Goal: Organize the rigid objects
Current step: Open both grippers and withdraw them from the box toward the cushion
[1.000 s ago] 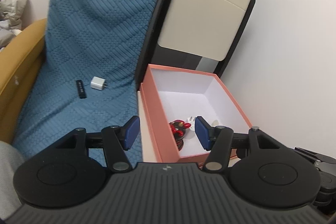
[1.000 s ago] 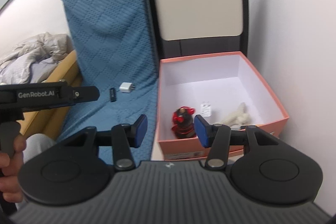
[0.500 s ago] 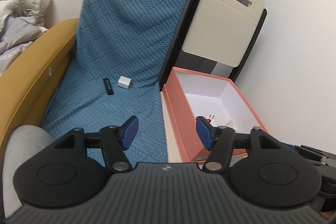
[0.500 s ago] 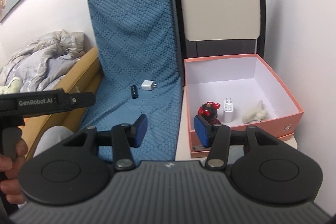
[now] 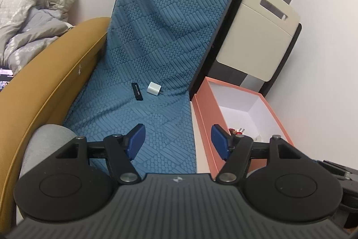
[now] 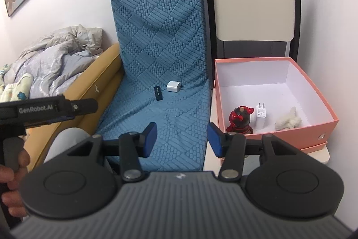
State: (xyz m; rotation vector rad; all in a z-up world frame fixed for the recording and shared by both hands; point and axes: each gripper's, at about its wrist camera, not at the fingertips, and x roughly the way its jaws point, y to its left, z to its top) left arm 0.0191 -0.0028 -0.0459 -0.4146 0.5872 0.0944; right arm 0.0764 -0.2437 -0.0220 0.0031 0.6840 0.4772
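Now between picks: left gripper (image 5: 177,140) opening, right gripper (image 6: 182,138) parted, both empty; next, reach the charger (image 6: 172,86) and black stick (image 6: 158,93) left of the box (image 6: 322,120)

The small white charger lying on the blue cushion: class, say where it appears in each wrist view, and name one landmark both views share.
Left wrist view: the white charger sits above centre, just right of the black stick.
Right wrist view: the charger sits at mid-height, centre, again right of the stick.
Shared landmark: the pink box, to the right of the blue cushion.
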